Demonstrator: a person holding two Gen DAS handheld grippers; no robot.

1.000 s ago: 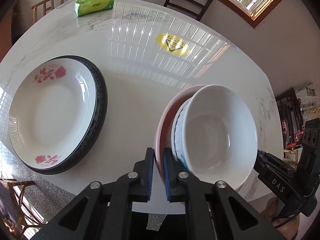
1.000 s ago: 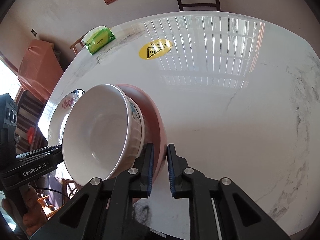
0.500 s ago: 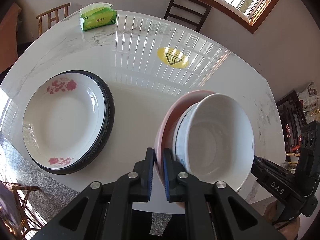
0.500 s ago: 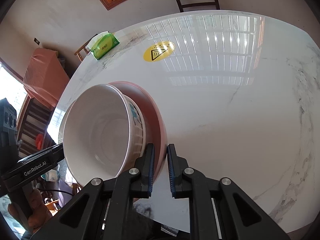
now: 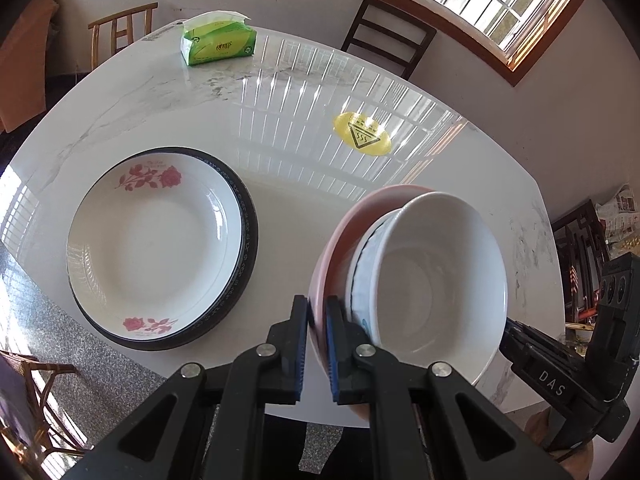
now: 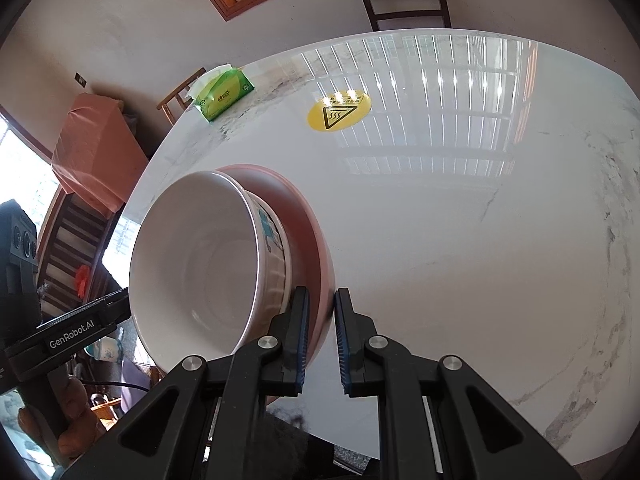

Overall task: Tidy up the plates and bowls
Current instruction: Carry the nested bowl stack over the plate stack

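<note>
White marble table (image 5: 280,208) offers wide bare room right of the pink bowl (image 5: 340,236); its near edge lies just under both grippers. At left, a rose-printed plate (image 5: 156,248) rests in a black plate (image 5: 250,240). The pink bowl carries a white bowl (image 5: 436,280), tilted, above the tabletop. Left gripper (image 5: 317,344) and right gripper (image 6: 321,344) pinch opposite rims. Since earlier, more tabletop shows around the stack.
</note>
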